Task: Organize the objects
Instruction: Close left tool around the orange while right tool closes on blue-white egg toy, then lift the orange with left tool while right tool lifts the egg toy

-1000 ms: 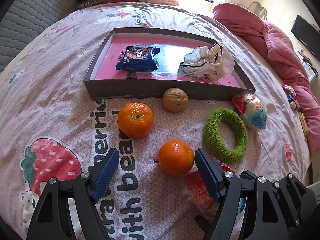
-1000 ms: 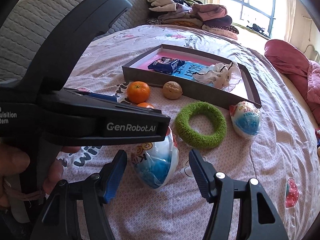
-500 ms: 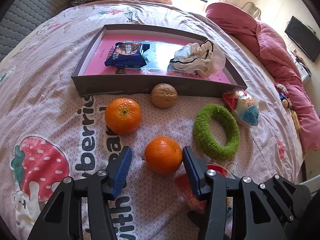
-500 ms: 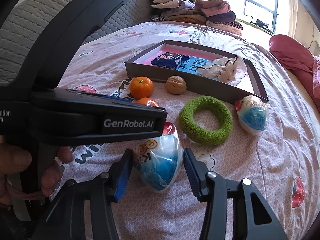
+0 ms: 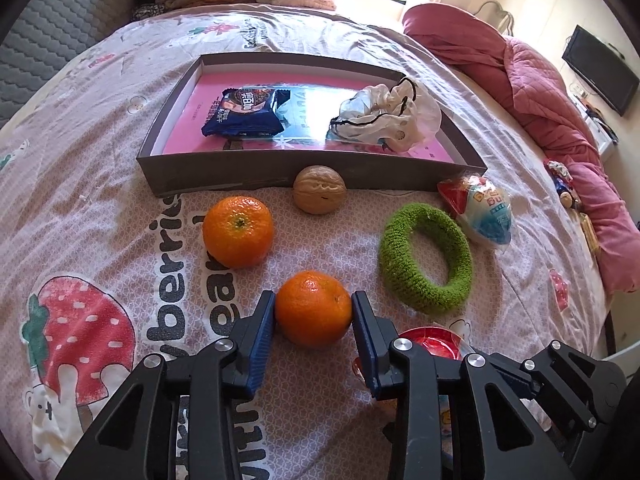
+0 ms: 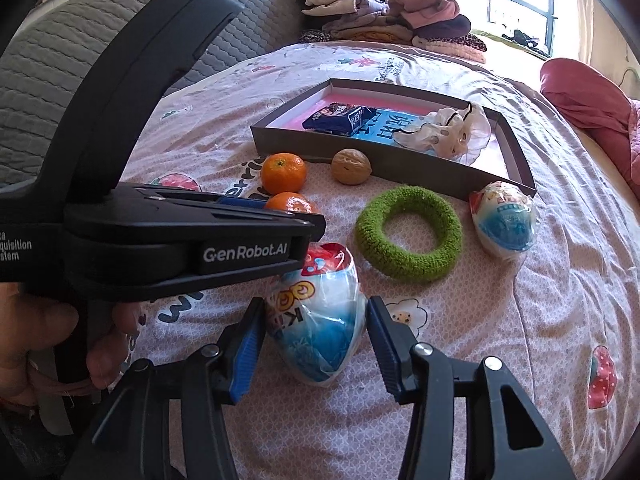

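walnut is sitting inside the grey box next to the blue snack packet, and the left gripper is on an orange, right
Not quite. The walnut sits outside the grey box, on the bedspread against its front wall, as the left wrist view shows. The blue snack packet is inside, and the left gripper is on an orange.

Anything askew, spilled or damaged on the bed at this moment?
Nothing spilled or damaged. The crumpled white bag slumps over the box's far right rim rather than lying flat inside, and the walnut sits against the box's front wall.

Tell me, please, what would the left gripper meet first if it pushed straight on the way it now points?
The left gripper is already clamped on the near orange. Beyond it, roughly in line, sits the walnut against the grey box; depth is uncertain.
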`<move>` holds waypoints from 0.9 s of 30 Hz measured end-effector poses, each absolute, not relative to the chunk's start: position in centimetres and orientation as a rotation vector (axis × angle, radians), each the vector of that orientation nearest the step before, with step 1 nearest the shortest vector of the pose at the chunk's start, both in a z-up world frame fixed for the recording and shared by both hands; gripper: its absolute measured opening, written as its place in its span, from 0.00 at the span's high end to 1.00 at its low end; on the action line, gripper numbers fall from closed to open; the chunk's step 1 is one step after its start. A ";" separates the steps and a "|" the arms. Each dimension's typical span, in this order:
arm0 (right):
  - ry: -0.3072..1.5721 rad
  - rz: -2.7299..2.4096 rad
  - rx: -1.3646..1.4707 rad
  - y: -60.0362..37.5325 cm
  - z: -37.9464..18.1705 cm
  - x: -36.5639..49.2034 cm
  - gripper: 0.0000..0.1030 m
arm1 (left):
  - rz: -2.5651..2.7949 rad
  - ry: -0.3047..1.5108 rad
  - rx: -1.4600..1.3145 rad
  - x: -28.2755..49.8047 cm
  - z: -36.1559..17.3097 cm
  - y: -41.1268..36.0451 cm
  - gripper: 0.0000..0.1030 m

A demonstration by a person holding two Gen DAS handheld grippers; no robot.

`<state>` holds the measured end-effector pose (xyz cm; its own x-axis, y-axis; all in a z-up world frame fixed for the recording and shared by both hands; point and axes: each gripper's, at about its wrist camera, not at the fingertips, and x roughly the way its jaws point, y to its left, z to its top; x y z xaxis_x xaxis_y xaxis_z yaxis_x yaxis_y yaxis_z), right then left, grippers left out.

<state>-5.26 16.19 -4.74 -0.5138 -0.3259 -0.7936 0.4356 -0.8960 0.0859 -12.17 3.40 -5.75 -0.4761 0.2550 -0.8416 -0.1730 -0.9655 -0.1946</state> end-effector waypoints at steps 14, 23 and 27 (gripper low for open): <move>0.165 -2.407 1.206 16.8 -4.0 -5.0 0.51 | 2.522 -0.130 -1.427 -11.0 -5.0 2.3 0.63; 0.132 -2.429 1.178 17.6 -3.1 -4.9 0.51 | 2.550 -0.118 -1.392 -9.8 -4.0 1.9 0.63; 0.131 -2.436 1.171 17.8 -2.8 -4.8 0.51 | 2.564 -0.115 -1.375 -9.3 -3.4 1.8 0.63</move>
<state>-4.85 17.79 -2.79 -0.5499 -0.3398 -0.7630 0.4196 -0.9022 0.0994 -9.27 1.82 -3.38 -0.5337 0.2379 -0.8115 -0.1642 -0.9705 -0.1766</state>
